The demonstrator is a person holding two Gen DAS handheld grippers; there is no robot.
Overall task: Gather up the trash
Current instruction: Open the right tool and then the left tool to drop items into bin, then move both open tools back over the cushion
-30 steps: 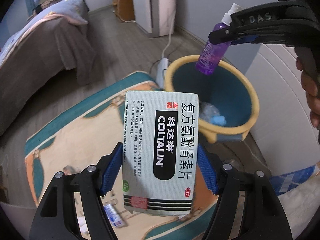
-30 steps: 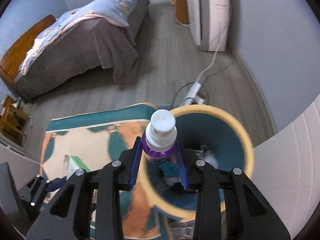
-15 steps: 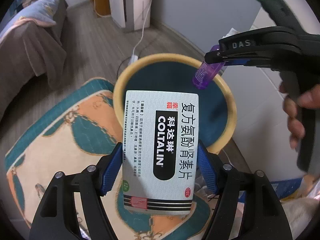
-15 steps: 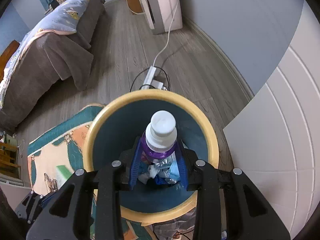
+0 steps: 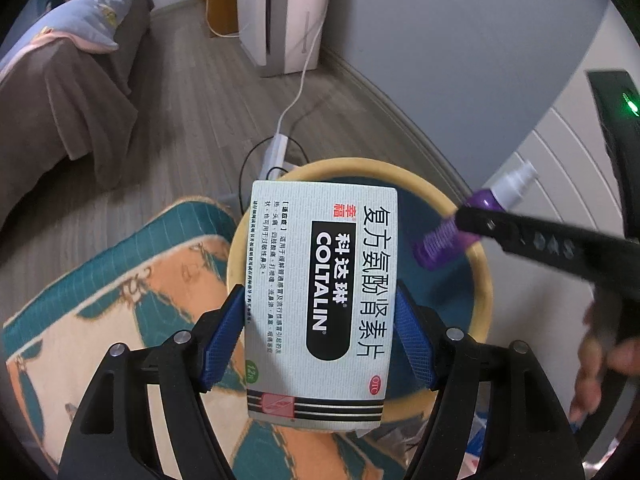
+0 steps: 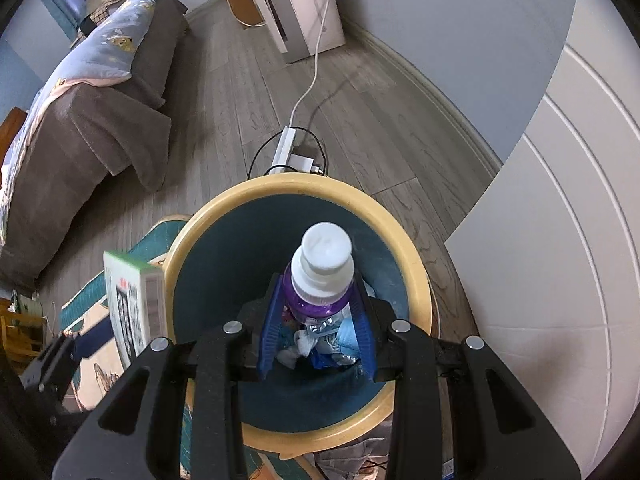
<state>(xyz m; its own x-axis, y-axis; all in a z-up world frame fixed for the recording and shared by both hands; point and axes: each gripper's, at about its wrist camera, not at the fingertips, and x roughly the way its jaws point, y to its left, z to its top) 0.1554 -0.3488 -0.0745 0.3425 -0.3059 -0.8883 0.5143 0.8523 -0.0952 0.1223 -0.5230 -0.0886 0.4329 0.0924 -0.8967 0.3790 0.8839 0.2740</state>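
Observation:
My left gripper (image 5: pixel 320 332) is shut on a white Coltalin medicine box (image 5: pixel 320 296), held over the near rim of a round bin (image 5: pixel 482 280) with a yellow rim and teal inside. In the right wrist view the same box (image 6: pixel 132 312) hangs at the bin's left rim (image 6: pixel 420 276). My right gripper (image 6: pixel 318 320) is shut on a purple spray bottle (image 6: pixel 322 276) with a white cap, right above the bin's opening. Crumpled trash (image 6: pixel 320 340) lies at the bottom. From the left wrist view the bottle (image 5: pixel 448 236) hangs above the bin's right side.
The bin stands on a wood floor at the corner of a patterned teal and orange rug (image 5: pixel 100 312). A white power strip with cables (image 6: pixel 288 152) lies just behind it. A white panelled door (image 6: pixel 560 240) is to the right, a bed (image 6: pixel 80 120) at left, a white appliance (image 6: pixel 304 4) far back.
Both grippers have moved toward the bin. The box now hangs over its near rim, and the bottle has gone from beside the rim to above the opening and sunk lower.

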